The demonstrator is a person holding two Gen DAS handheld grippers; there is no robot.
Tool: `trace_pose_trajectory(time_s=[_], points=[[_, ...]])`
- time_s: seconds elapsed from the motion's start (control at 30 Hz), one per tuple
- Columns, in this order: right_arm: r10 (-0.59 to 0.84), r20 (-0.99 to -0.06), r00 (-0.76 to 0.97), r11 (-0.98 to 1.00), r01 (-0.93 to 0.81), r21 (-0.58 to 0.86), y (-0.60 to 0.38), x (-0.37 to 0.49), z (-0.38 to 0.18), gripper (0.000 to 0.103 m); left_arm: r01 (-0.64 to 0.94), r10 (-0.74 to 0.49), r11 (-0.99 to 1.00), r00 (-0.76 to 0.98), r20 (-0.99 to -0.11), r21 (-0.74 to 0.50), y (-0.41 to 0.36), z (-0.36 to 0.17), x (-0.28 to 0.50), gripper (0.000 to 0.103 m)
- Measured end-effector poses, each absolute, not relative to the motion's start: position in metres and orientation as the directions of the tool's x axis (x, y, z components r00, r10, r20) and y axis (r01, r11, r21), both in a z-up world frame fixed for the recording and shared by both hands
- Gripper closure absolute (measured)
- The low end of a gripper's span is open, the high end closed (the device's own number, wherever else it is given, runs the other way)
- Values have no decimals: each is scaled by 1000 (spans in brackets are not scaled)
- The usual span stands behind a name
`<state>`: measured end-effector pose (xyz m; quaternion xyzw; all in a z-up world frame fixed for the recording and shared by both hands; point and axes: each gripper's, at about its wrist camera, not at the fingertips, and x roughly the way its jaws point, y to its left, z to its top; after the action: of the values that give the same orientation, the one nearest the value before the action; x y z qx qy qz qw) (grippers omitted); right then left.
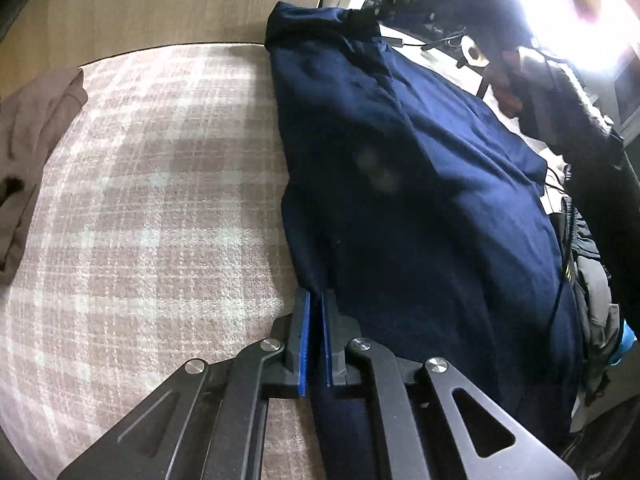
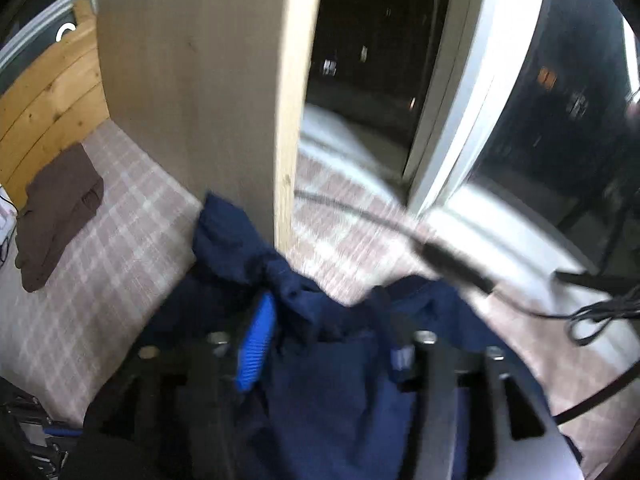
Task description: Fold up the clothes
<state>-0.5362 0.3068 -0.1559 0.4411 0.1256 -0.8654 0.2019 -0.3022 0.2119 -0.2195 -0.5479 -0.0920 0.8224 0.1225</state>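
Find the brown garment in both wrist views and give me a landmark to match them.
Left wrist view: the brown garment lies at the far left edge, on the plaid cover.
Right wrist view: the brown garment lies at mid-left on the plaid cover, beside the wooden plank wall.
Shared landmark: the navy garment, to the right of the brown one in both views.

Pink plaid bedcover [image 1: 140, 200], pale wood panel [image 2: 192, 80], dark window [image 2: 368, 60], white frame [image 2: 460, 100].
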Motion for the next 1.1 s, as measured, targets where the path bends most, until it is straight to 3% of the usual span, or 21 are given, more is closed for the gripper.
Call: trace_pose_trajectory(time_s=[0.1, 0.3, 0.5, 0.57, 0.63, 0.9, 1.0, 1.1], points=[[-307, -771, -557, -872, 489, -6, 298, -514, -133, 52, -96, 314, -949, -371, -874, -300, 210, -221, -303, 98], [-370, -902, -222, -761, 629, 157, 244, -495, -177, 52, -97, 314, -949, -376, -872, -300, 213, -220, -303, 98], [-245, -920, -307, -807, 590, 18, 230, -514, -207, 57, -108, 346, -938, -336, -876, -329, 208, -216, -284, 97], [-248, -915, -318, -811, 585, 17, 229, -515, -199, 56, -106, 342, -939, -326, -881, -326, 207, -210, -266, 79], [-255, -915, -312, -797, 603, 17, 224, -512, -189, 55, -94, 325, -945, -321, -889, -312, 206, -207, -245, 69], [-230, -934, -273, -816, 578, 32, 207, -525, -197, 50, -46, 324, -945, -238, -916, -323, 218, -216, -186, 68], [-214, -943, -255, -832, 554, 39, 201, -533, -207, 50, -67, 322, -946, -268, -908, -316, 227, -216, -176, 71], [-224, -942, -248, -847, 527, 63, 200, -538, -209, 46, -101, 296, -955, -298, -908, -278, 234, -217, -168, 81]])
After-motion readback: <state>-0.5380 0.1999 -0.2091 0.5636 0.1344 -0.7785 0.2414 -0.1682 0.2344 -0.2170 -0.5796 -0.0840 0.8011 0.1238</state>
